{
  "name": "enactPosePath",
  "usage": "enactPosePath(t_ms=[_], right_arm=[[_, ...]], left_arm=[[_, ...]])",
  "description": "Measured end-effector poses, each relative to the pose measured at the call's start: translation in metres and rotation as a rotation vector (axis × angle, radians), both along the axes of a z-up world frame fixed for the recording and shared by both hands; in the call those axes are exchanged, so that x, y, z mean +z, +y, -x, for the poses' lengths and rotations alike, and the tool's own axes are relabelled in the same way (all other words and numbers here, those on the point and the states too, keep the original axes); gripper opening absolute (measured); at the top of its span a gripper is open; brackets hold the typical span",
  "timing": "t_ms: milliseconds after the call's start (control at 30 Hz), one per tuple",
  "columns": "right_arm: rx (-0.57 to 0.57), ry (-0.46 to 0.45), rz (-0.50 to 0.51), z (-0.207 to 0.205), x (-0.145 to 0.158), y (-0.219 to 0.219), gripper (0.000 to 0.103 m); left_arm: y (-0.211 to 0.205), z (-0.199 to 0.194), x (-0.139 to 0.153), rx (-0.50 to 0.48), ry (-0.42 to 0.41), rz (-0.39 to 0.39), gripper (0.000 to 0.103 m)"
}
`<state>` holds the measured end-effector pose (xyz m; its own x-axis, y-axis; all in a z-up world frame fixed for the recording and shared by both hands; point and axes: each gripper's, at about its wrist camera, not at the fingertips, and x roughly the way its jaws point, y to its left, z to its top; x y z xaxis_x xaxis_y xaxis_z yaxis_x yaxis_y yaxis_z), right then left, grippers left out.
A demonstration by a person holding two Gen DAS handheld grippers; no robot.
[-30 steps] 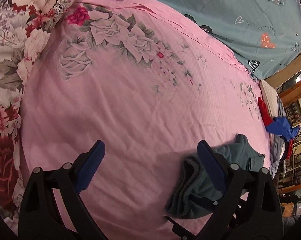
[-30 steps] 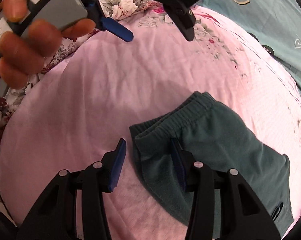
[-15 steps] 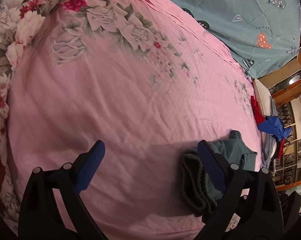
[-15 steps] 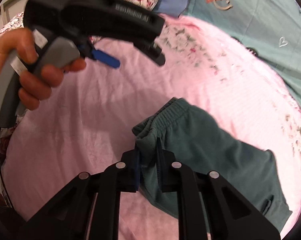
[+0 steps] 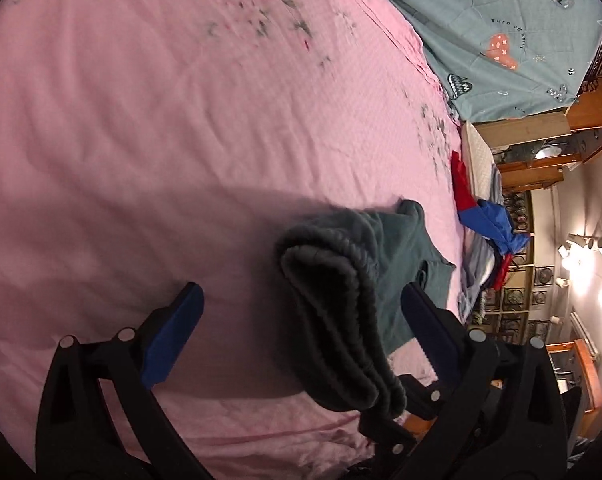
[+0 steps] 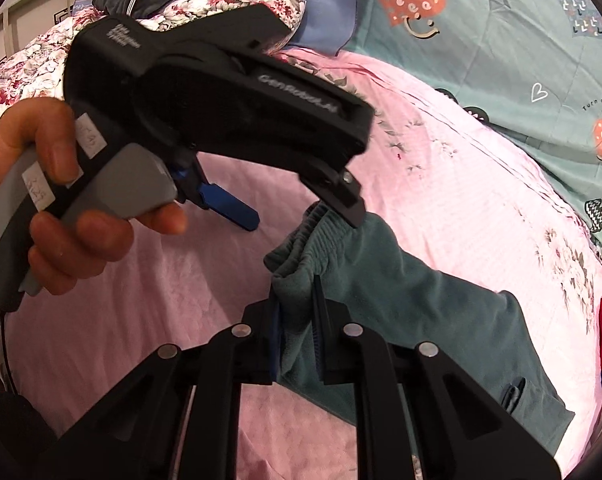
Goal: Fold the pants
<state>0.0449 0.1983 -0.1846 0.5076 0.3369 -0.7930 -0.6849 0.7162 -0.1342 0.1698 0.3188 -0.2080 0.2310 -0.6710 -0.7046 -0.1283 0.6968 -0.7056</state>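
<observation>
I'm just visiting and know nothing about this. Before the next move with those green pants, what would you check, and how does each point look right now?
1. Right tool clamped on the pants at the waistband: ok, cloth is pinched between its pads.
2. Left tool wide enough to take hold: ok, its jaws are opening, and the waistband fold sits between them ungripped.
3. Left tool lined up with the waistband: ok, the bunched edge lies between its pads.
4. Pants lying flat for a fold: not ok, the waistband end is lifted and bunched.
5. Pink bedsheet free where the pants would land: ok.
6. Far leg ends aligned: cannot tell.
</observation>
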Motion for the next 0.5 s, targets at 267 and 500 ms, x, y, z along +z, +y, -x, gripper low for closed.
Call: enactPosePath(t_ms=[267,500], right_arm=[[-0.034,-0.026,-0.008,0.006,0.006,-0.011,0.013],[-0.047,-0.046,-0.017,0.008,0.011,-0.017,0.013]], left_arm=[[-0.025,0.002,0.013,-0.032,-0.037,0.036,0.098],[-0.032,0.003,0.006,-0.028,0.001,0.038,0.096]])
